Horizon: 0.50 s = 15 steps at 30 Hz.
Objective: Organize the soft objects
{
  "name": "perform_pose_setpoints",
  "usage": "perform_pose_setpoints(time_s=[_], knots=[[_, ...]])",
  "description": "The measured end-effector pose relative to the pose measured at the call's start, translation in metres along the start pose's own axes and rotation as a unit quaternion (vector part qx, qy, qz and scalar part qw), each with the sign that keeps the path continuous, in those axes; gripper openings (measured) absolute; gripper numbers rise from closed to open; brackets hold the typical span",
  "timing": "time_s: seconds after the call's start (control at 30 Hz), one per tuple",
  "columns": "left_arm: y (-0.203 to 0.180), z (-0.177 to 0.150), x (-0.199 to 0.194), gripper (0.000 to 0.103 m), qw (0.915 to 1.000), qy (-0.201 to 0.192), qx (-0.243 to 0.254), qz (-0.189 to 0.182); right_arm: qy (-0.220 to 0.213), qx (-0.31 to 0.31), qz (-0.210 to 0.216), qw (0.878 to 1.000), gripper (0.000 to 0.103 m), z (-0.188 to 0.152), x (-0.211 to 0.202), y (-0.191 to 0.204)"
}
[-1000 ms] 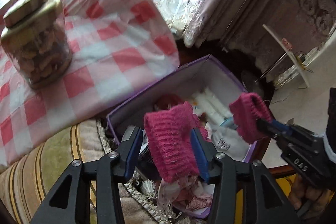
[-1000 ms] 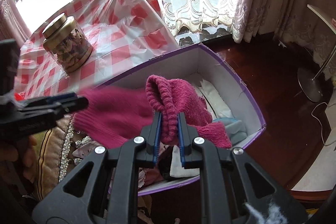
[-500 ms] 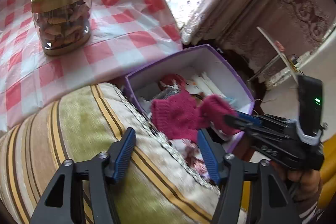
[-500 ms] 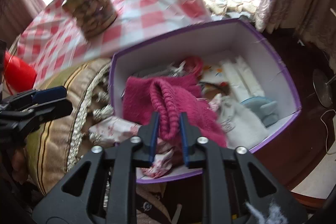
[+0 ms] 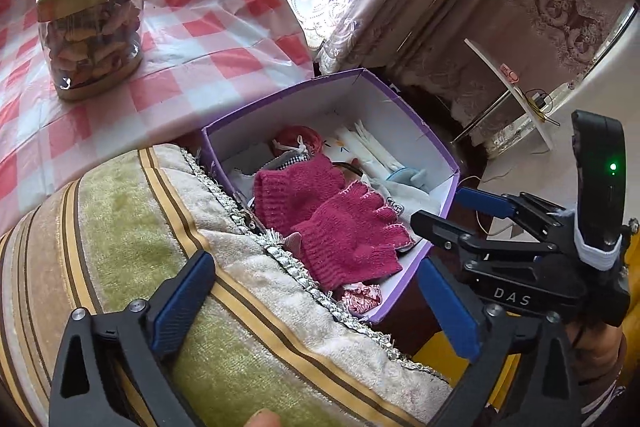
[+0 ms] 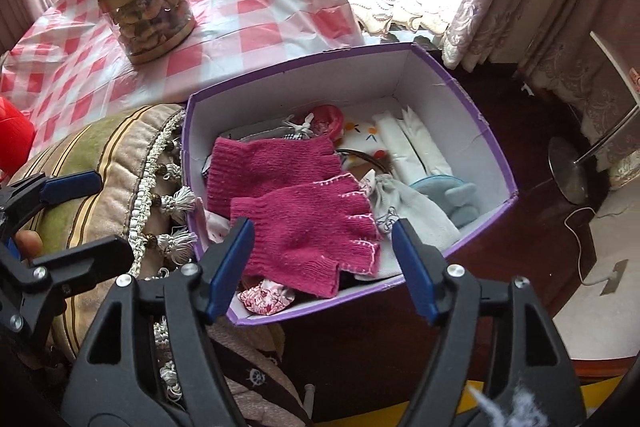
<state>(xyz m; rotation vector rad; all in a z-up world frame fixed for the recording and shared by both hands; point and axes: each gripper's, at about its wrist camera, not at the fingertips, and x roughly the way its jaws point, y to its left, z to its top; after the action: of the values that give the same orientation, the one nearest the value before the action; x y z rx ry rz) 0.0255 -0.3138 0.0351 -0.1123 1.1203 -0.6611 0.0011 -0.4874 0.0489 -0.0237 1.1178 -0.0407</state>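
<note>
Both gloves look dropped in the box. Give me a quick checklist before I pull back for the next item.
1. Left gripper free of cloth: ok, jaws opening, nothing between them.
2. Right gripper free of cloth: ok, jaws opening, near glove lies below, unpinched.
3. Far glove inside purple box: ok.
4. Near glove fully inside: cannot tell, its cuff reaches the front rim.
5. Jar upright on checked cloth: ok.
6. More soft items left outside: cannot tell.

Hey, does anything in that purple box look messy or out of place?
The near glove lies askew across the other glove, its cuff almost over the box rim. Everything else sits inside.
</note>
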Motion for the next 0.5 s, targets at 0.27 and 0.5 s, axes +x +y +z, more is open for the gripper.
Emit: perform_pose_setpoints(time_s=[0.27,0.5], knots=[[0.0044,0.0001,0.0012,0.102,0.9999,-0.002,-0.006,-0.012,-0.010,-0.001,-0.017,1.000,0.074,0.0018,-0.0056,0.0001],[0.0015,-0.0001,0.0037,0.102,1.0000,0.001,0.003,-0.002,-0.010,0.001,-0.017,1.000,0.074,0.0007,-0.0040,-0.0017]])
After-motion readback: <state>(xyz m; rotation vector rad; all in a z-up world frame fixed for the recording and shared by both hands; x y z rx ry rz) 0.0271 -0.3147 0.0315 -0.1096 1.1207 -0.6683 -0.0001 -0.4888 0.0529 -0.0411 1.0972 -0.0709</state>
